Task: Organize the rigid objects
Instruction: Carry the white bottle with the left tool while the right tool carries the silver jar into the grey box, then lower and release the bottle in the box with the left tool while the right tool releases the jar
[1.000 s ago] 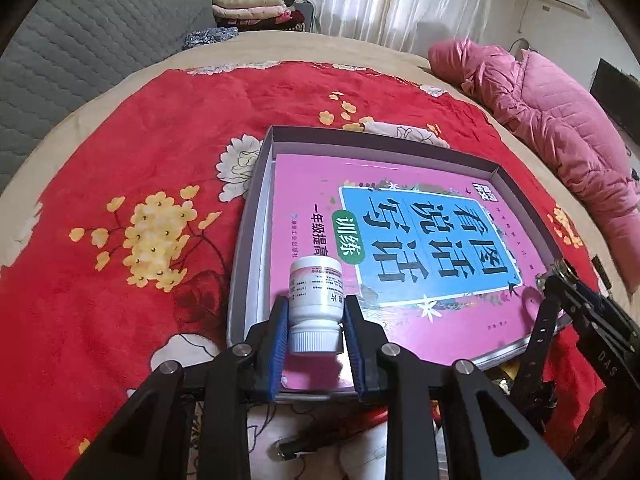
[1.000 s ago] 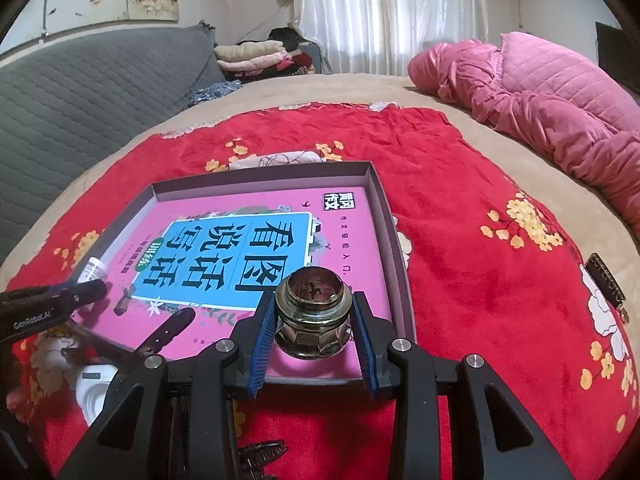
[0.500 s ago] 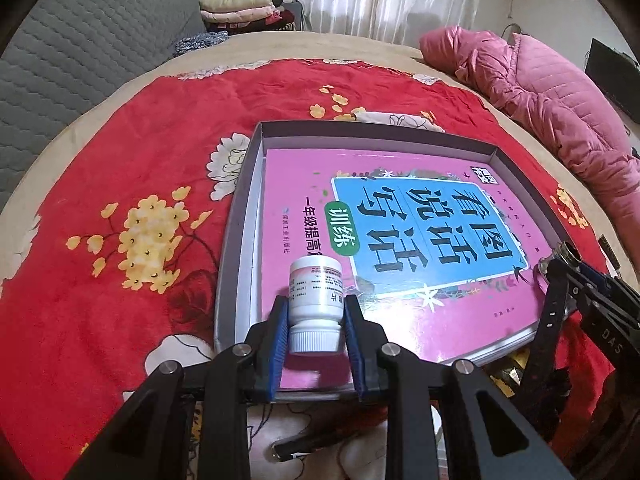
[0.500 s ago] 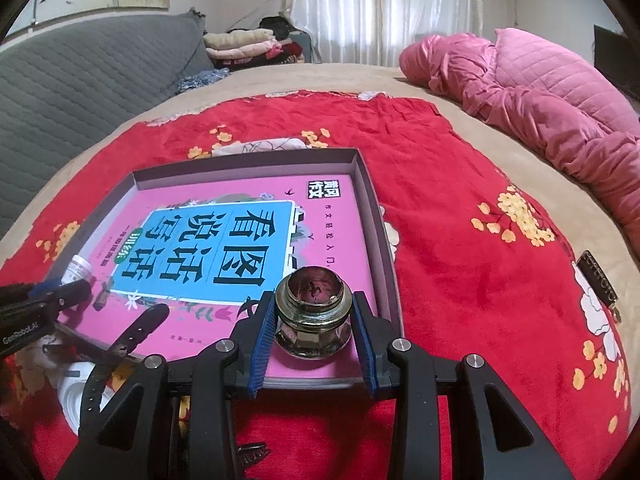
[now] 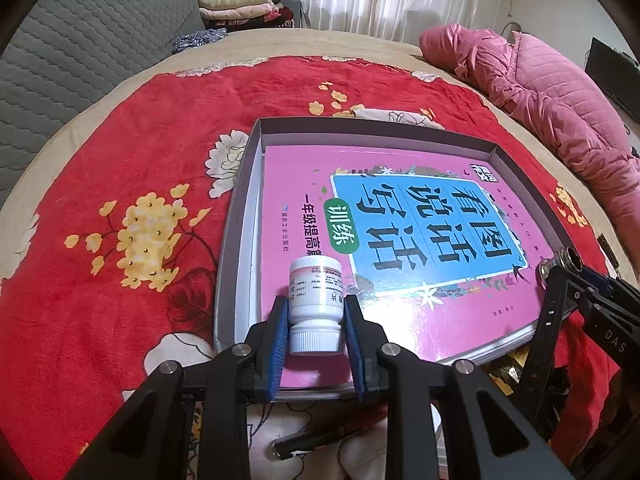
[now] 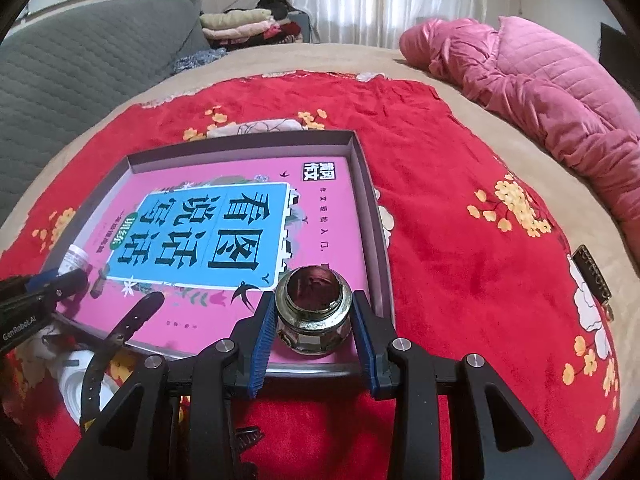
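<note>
My left gripper (image 5: 316, 320) is shut on a white pill bottle (image 5: 316, 300), held cap toward me over the near left corner of a pink book (image 5: 400, 240) that lies in a grey box tray (image 5: 236, 232). My right gripper (image 6: 314, 322) is shut on a small open glass jar (image 6: 314, 312), held upright over the book's near right corner (image 6: 320, 224). The tray's right wall (image 6: 370, 208) is beside the jar. Each gripper shows at the edge of the other's view: the right one (image 5: 576, 280), the left one (image 6: 60, 280).
The tray lies on a red flowered blanket (image 5: 140, 160) on a bed. A pink quilted duvet (image 6: 540, 92) lies at the right. A grey headboard (image 5: 80, 52) and folded clothes (image 5: 240, 8) are behind. A white object (image 6: 80, 380) lies near my left gripper's underside.
Both grippers have shifted slightly over the tray's near edge, still holding their objects. The view of the tray has moved a little nearer.
</note>
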`<action>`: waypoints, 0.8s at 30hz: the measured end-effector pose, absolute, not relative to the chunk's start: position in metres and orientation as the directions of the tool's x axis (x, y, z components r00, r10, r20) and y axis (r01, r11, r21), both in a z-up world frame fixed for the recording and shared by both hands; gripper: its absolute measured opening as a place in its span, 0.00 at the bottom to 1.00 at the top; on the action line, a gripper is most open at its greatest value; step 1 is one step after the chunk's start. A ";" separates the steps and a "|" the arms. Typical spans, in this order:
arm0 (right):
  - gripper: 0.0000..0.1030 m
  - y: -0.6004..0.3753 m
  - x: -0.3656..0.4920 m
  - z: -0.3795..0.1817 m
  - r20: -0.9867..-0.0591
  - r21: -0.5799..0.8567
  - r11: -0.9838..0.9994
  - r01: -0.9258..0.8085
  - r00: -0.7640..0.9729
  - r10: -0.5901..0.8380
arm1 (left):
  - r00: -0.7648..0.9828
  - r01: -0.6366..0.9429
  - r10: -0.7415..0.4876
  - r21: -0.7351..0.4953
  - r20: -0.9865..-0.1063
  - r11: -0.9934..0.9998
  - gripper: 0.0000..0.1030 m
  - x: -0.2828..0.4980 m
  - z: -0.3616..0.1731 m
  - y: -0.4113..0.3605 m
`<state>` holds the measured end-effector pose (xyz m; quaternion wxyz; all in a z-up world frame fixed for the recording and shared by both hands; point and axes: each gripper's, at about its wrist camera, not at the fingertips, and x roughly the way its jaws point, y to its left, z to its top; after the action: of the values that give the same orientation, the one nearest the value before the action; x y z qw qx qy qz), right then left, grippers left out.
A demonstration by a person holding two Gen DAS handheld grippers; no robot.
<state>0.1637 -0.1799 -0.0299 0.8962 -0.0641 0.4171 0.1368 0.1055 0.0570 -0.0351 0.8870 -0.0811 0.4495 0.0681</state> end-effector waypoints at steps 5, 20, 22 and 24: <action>0.37 -0.181 0.163 -0.028 -0.771 0.006 0.957 -0.289 0.608 0.188 | 0.587 -0.194 0.048 -0.083 -0.808 0.977 0.26 0.106 -0.035 0.057; 0.37 -0.185 0.157 -0.022 -0.763 -0.016 0.961 -0.276 0.624 0.167 | 0.586 -0.193 0.044 -0.087 -0.809 0.977 0.26 0.106 -0.035 0.058; 0.38 -0.187 0.158 -0.022 -0.762 -0.010 0.961 -0.275 0.624 0.170 | 0.586 -0.193 0.044 -0.087 -0.809 0.977 0.26 0.106 -0.035 0.058; 0.38 -0.187 0.158 -0.022 -0.762 -0.009 0.961 -0.275 0.625 0.171 | 0.586 -0.193 0.044 -0.087 -0.809 0.977 0.26 0.106 -0.035 0.058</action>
<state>0.1582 -0.1868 -0.0218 0.8991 -0.0625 0.4151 0.1242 0.1059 0.0581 -0.0353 0.8866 -0.0828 0.4502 0.0668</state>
